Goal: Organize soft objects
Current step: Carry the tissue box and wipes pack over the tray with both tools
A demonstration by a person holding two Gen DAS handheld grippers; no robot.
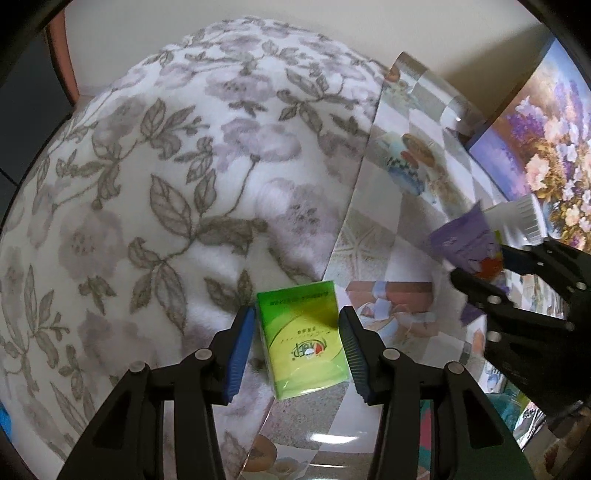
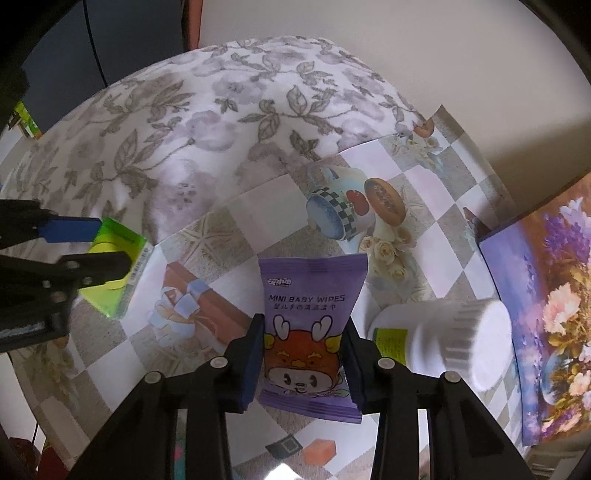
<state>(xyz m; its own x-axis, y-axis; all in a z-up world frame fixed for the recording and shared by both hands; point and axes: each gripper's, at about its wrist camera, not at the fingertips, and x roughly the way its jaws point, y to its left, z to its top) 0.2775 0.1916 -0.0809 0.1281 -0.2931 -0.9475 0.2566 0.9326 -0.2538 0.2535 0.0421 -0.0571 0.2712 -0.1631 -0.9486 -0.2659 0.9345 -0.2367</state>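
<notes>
My left hand-held gripper (image 1: 297,347) clamps the green tissue pack (image 1: 304,339); my right hand-held gripper (image 2: 304,363) pinches the purple wipes packet (image 2: 308,332) beside a white bottle (image 2: 443,339).

Both wrist views steep-down, close; shared checkered mat (image 1: 424,122)

Plain pale wall (image 1: 332,22) behind; floral blanket (image 1: 166,184) beside checkered printed cloth (image 2: 424,192) (glossy); flower painting (image 1: 535,147) propped right.
</notes>
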